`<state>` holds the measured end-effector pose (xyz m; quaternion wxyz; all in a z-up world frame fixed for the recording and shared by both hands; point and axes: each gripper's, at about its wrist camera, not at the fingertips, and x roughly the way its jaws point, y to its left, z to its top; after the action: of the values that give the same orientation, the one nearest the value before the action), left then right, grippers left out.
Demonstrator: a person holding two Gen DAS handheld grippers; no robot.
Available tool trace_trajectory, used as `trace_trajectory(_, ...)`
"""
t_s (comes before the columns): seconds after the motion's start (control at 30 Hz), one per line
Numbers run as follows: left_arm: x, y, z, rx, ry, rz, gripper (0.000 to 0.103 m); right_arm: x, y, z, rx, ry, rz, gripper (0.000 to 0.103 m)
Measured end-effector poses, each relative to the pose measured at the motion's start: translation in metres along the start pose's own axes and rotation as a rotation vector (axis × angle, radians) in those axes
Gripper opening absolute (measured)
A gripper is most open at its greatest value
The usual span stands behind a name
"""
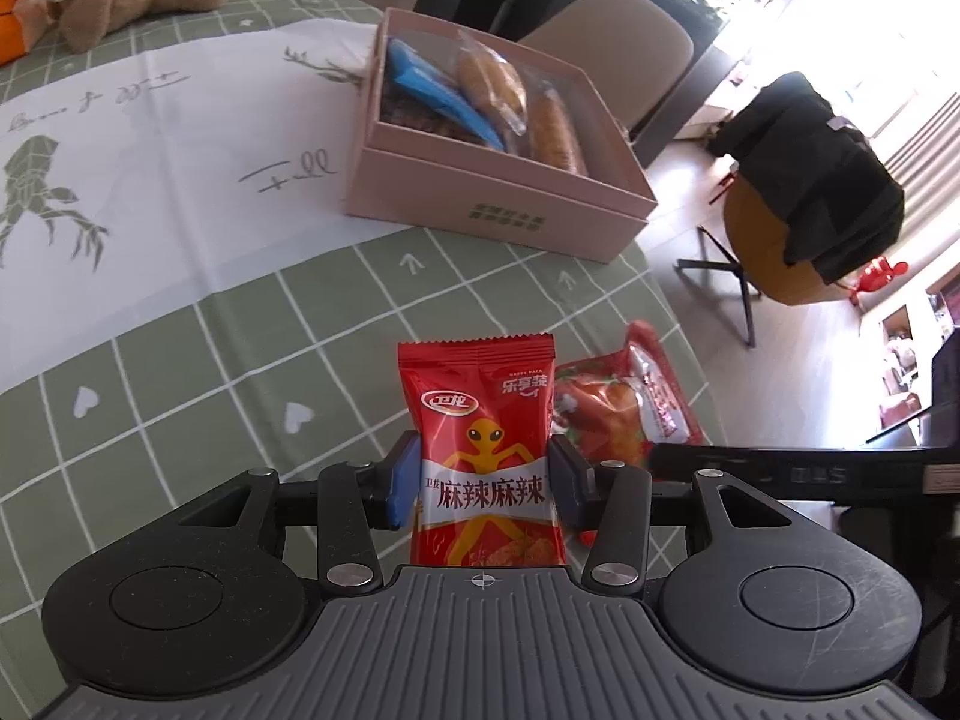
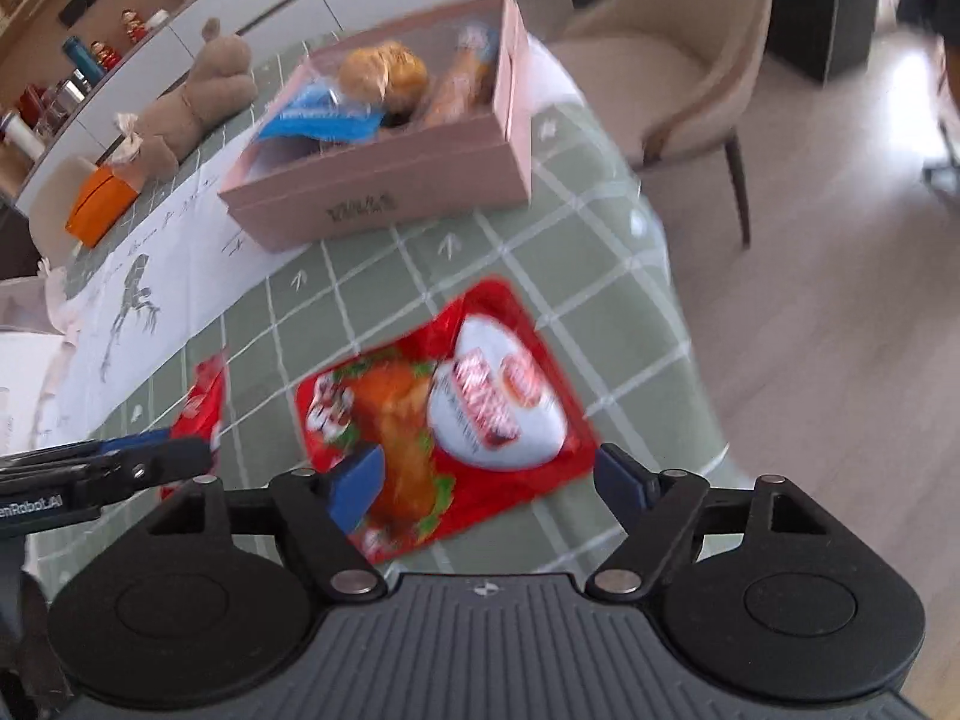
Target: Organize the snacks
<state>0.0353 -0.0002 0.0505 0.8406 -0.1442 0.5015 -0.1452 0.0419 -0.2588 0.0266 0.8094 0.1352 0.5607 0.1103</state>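
My left gripper [image 1: 483, 471] is shut on a small red snack packet [image 1: 480, 408] with a yellow alien figure, held upright above the green checked tablecloth [image 1: 240, 360]. A larger red chicken-leg packet [image 2: 444, 420] lies flat on the cloth near the table's edge; it also shows just right of the held packet [image 1: 618, 414]. My right gripper [image 2: 489, 480] hovers over it, open, with its blue pads apart and not pressing on it. The pink box [image 1: 504, 204] further back holds several wrapped snacks, among them bread and a blue packet; the right wrist view shows the same pink box [image 2: 384, 192].
A brown plush bear [image 2: 192, 102] and an orange box [image 2: 99, 207] lie at the far side of the table. A white printed runner [image 1: 150, 150] crosses the cloth. Beige chair [image 2: 672, 72] stands past the table's edge; the floor drops off to the right.
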Motion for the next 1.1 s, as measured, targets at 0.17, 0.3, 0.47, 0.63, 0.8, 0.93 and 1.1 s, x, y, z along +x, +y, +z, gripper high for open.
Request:
trace_trajectory(0.17, -0.005, 0.008, -0.004, -0.013, 0.005, 0.028, 0.051, 0.02, 0.019, 0.004, -0.029, -0.078, -0.035, 0.082)
trace_trajectory(0.3, -0.012, 0.021, -0.007, -0.056, -0.008, 0.06, 0.05, 0.038, 0.038, 0.013, -0.133, -0.171, -0.114, 0.083)
trace_trajectory(0.47, -0.02, 0.036, -0.014, -0.107, -0.014, 0.083, 0.051, 0.047, 0.041, 0.014, -0.203, -0.222, -0.166, 0.093)
trace_trajectory(0.63, -0.021, 0.041, -0.018, -0.135, -0.011, 0.089, 0.05, 0.054, 0.046, 0.012, -0.146, -0.238, -0.227, 0.103)
trace_trajectory(0.8, -0.023, 0.039, -0.021, -0.124, -0.006, 0.087, 0.05, 0.057, 0.056, 0.008, -0.132, -0.242, -0.232, 0.103)
trace_trajectory(0.93, -0.026, 0.042, -0.025, -0.126, -0.006, 0.089, 0.051, 0.055, 0.064, 0.004, -0.149, -0.222, -0.168, 0.103)
trace_trajectory(1.1, -0.034, 0.048, -0.031, -0.134, -0.008, 0.094, 0.05, 0.06, 0.081, -0.007, -0.195, -0.225, -0.188, 0.103)
